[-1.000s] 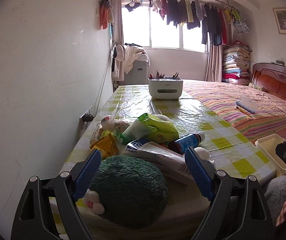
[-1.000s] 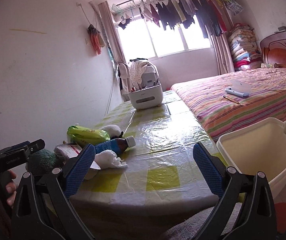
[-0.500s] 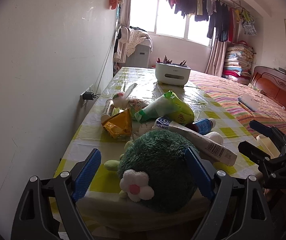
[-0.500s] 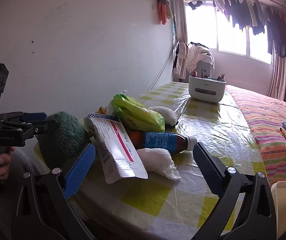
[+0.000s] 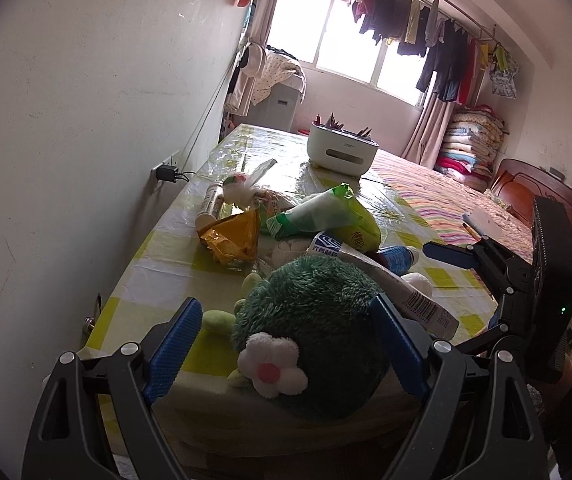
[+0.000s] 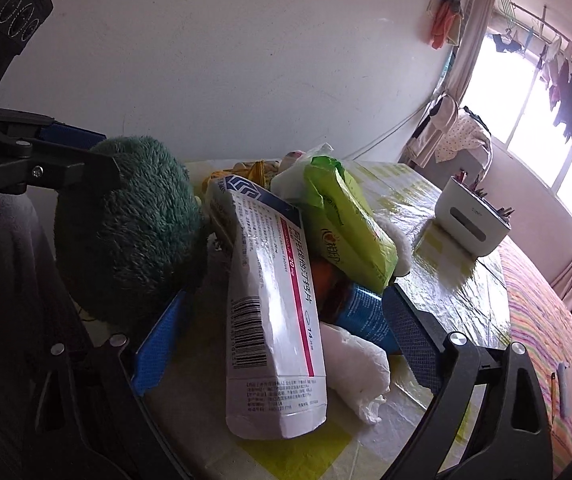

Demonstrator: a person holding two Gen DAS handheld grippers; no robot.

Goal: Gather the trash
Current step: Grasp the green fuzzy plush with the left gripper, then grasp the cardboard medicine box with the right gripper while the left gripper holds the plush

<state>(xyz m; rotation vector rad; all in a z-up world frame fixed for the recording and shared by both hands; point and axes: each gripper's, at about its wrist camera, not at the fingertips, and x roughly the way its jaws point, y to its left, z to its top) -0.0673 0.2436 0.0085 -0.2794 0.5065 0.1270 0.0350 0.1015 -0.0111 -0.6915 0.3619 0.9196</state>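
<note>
The right gripper (image 6: 282,336) had swung in from the bin, its jaws closing around the flattened medicine box (image 6: 274,312), untouched yet, while the left gripper (image 5: 286,344) stood apart around the green plush toy (image 5: 313,332).

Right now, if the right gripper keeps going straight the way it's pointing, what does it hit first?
Most likely the white medicine box. It lies between the closing jaws of the right gripper, nearest the camera, with crumpled tissue beside it and the brown bottle behind. Depth is uncertain.
</note>
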